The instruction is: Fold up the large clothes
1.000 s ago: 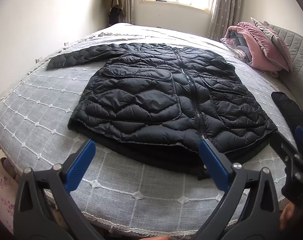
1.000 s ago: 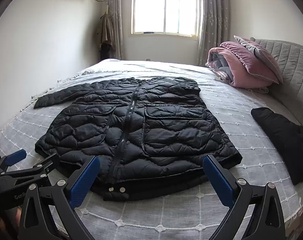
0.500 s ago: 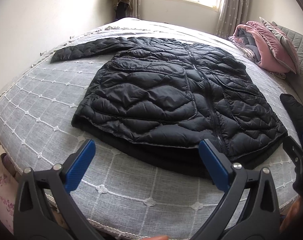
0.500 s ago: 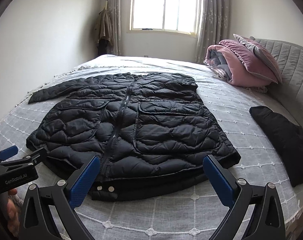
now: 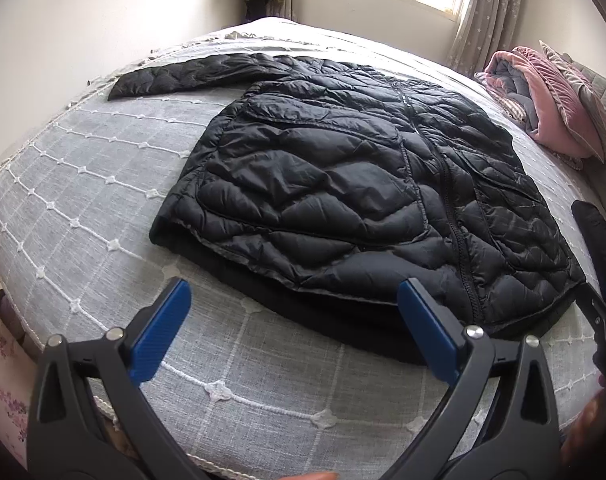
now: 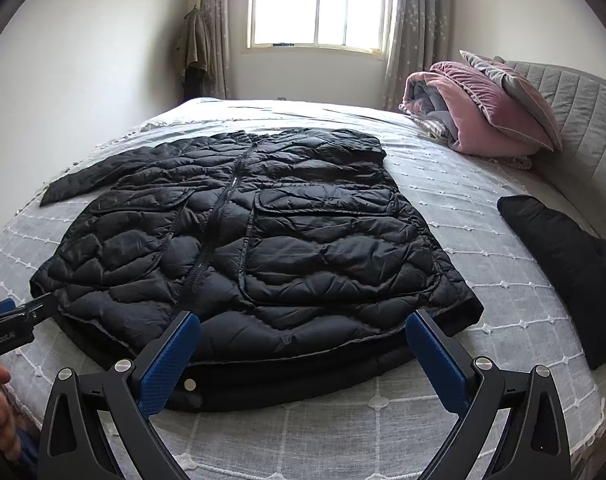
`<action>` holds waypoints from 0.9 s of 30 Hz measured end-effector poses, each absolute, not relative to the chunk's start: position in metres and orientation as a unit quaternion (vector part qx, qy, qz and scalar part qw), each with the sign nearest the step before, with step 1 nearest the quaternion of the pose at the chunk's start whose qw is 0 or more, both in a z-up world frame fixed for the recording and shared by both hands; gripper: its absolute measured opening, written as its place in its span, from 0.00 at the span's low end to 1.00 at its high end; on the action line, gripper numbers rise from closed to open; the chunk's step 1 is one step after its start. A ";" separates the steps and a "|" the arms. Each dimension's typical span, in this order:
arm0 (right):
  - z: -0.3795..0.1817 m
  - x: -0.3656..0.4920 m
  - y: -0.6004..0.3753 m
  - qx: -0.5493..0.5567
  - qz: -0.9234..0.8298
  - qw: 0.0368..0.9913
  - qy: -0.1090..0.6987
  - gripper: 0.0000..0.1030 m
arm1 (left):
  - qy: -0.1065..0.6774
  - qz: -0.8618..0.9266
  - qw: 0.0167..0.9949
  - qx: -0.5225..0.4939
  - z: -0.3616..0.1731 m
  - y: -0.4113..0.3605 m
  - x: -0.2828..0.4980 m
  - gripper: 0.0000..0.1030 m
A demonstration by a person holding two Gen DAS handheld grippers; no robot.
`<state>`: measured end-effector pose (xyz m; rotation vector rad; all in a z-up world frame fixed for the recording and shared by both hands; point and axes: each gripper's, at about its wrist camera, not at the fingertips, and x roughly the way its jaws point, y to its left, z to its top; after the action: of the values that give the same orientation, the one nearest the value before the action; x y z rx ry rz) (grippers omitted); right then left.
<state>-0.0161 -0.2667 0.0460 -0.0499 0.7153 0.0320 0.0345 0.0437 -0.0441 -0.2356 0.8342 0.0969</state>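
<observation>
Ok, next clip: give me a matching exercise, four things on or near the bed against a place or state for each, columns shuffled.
Things:
1. black puffer jacket
2. pink quilt
3. folded black garment
4. right gripper

Places or states:
A. bundled by the headboard
B. open, holding nothing
C. spread flat mid-bed, zipped
D. near the bed's right edge

Pairs: 1-C, 2-A, 3-D, 4-B
</observation>
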 end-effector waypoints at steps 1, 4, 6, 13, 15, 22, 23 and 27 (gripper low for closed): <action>0.045 -0.015 -0.268 -0.023 0.016 0.936 0.352 1.00 | 0.407 0.047 0.905 -0.114 -0.045 0.045 0.036 1.00; 0.044 -0.014 -0.269 -0.022 0.016 0.934 0.356 1.00 | 0.418 0.044 0.900 -0.120 -0.049 0.047 0.040 1.00; 0.043 -0.013 -0.269 -0.023 0.014 0.933 0.358 1.00 | 0.424 0.043 0.896 -0.124 -0.051 0.048 0.041 1.00; 0.040 -0.010 -0.270 -0.029 0.007 0.931 0.363 1.00 | 0.431 0.042 0.890 -0.142 -0.056 0.053 0.047 1.00; 0.036 -0.005 -0.272 -0.041 -0.003 0.929 0.369 1.00 | 0.434 0.048 0.887 -0.148 -0.057 0.059 0.050 1.00; 0.027 0.033 -0.349 0.054 -0.077 0.903 0.418 1.00 | 0.442 0.080 0.874 -0.187 -0.061 0.092 0.068 1.00; 0.022 0.037 -0.367 0.089 -0.088 0.894 0.430 1.00 | 0.449 0.081 0.868 -0.196 -0.064 0.097 0.072 1.00; 0.006 0.048 -0.405 0.142 -0.112 0.867 0.465 1.00 | 0.463 0.098 0.849 -0.233 -0.073 0.121 0.085 1.00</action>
<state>0.0481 -0.4054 0.0057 0.2971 0.9737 -0.2351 0.0850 0.1213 -0.0726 -0.4912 0.9766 0.2059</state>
